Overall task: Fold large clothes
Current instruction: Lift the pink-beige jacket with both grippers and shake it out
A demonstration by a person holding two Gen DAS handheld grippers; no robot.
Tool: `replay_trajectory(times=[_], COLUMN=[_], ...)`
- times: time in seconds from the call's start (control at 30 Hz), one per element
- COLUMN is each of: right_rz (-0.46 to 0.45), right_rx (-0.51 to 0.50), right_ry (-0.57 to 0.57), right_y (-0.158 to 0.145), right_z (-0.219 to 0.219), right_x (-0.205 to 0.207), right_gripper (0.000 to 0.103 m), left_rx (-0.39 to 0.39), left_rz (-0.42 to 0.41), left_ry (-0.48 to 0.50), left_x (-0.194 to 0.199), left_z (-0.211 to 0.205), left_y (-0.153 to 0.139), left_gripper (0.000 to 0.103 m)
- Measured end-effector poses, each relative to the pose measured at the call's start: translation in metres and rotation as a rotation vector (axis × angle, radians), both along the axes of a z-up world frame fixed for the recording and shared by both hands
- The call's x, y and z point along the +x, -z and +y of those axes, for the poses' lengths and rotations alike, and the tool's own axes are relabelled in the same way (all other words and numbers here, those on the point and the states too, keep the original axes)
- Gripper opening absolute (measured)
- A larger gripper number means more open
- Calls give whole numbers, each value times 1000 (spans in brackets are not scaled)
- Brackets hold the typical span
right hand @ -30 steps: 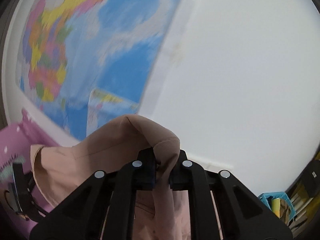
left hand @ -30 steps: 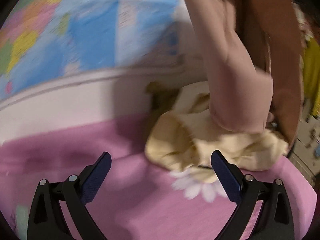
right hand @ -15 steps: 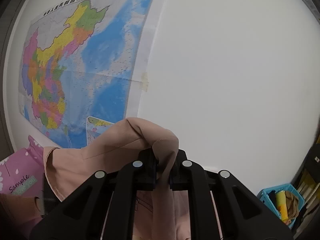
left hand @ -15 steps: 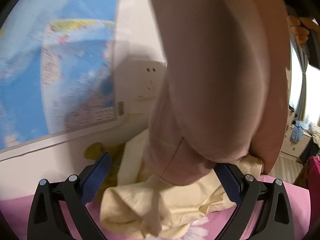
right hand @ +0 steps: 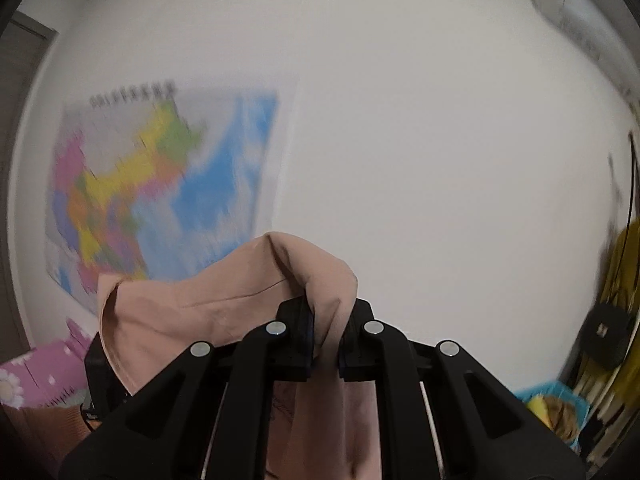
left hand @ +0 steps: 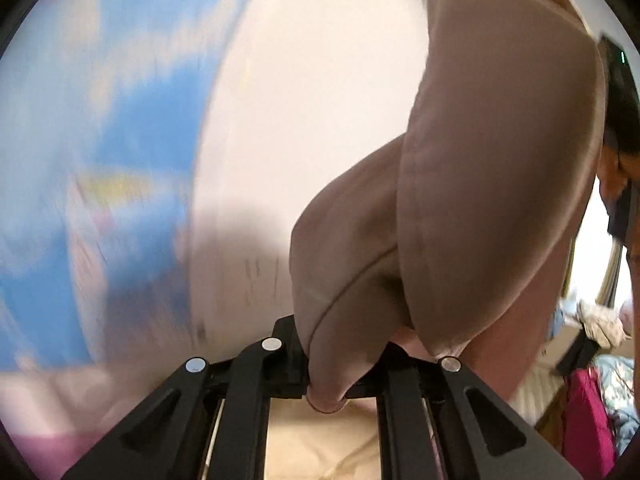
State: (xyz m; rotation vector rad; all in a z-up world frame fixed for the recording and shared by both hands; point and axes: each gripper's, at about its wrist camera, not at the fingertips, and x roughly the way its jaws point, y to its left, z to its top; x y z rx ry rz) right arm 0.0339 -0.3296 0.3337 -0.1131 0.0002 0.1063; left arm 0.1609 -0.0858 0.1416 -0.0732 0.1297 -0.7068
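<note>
Up in the air before a white wall, both claws pinch a dusty-pink garment

Left claw (left hand: pixel 326 384) is clamped on a bunched fold of the garment (left hand: pixel 480 184), which bulges up and to the right in the left wrist view and hides most of the scene; a pale yellow cloth (left hand: pixel 320 444) shows below between the claw's arms. Right claw (right hand: pixel 326 344) is closed on another fold of the garment (right hand: pixel 192 312), the fabric draping left and down beneath it. Behind, a blurred map (right hand: pixel 160 188) hangs on the wall (right hand: pixel 440 140), and a pink sheet (right hand: pixel 36 376) shows at lower left
</note>
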Motion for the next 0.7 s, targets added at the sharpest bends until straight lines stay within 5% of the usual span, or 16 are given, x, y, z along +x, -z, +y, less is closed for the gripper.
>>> replay_trajectory(times=[0.17, 0.27, 0.53, 0.7], right_rz=[-57, -31, 93, 78], right_rx=[31, 77, 180, 178], right_ry=[-54, -127, -394, -554], right_y=[-35, -27, 36, 44], right_z=[12, 15, 55, 94], right_x=[-68, -97, -141, -181], right_gripper=[8, 8, 8, 8], left_rx=[-101, -81, 27, 89], left_rz=[-111, -159, -165, -143], left_ry=[-108, -190, -376, -494], left_x=[-65, -113, -247, -314], left_z=[45, 51, 93, 116], left_y=[-71, -91, -86, -81], left_gripper=[9, 9, 9, 9])
